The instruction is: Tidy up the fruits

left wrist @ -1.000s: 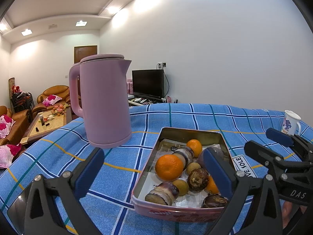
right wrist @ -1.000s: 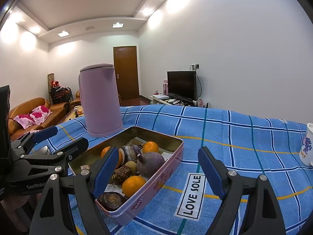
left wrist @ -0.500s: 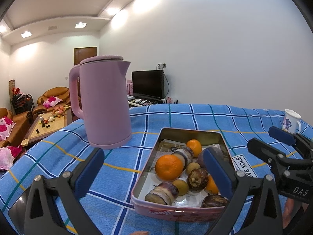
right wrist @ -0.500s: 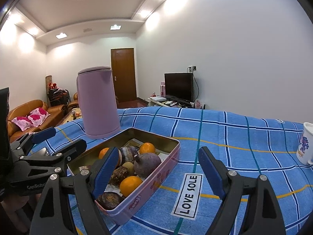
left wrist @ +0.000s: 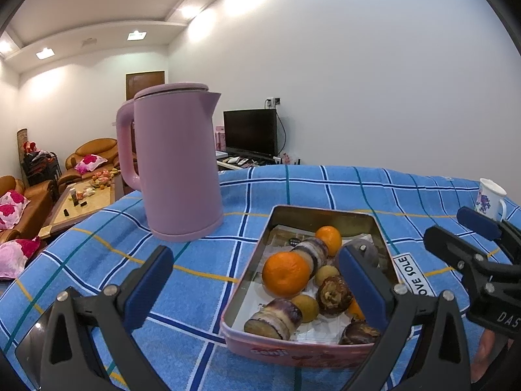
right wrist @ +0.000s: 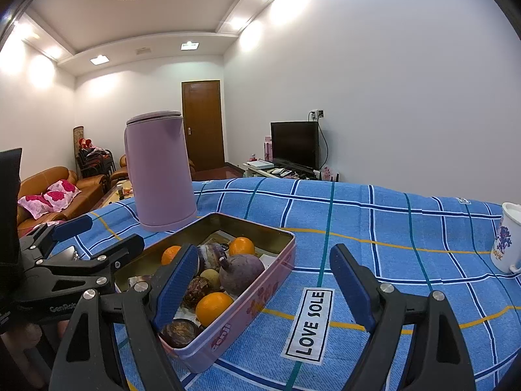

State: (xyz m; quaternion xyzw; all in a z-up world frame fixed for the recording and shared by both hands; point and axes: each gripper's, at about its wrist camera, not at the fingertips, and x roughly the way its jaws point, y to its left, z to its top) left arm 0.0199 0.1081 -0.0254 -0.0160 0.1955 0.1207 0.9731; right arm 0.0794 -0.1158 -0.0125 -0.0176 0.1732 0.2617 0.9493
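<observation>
A pink rectangular tin point(left wrist: 293, 353) lies on the blue checked cloth and holds several fruits. Among them are a large orange point(left wrist: 286, 273), a smaller orange point(left wrist: 329, 236), brown and purple pieces, and a round purple fruit point(right wrist: 241, 273). My left gripper point(left wrist: 254, 259) hovers open over the tin's near left corner with nothing between its blue pads. My right gripper point(right wrist: 263, 255) is open too, at the tin's point(right wrist: 247, 312) near right side, and is empty. Each gripper shows at the edge of the other's view.
A tall pink kettle point(left wrist: 176, 163) stands on the cloth behind and left of the tin. A white flowered mug point(right wrist: 508, 241) sits at the far right. A "LOVE SOLE" label point(right wrist: 311, 322) lies on the cloth right of the tin. Sofas and a TV stand beyond the table.
</observation>
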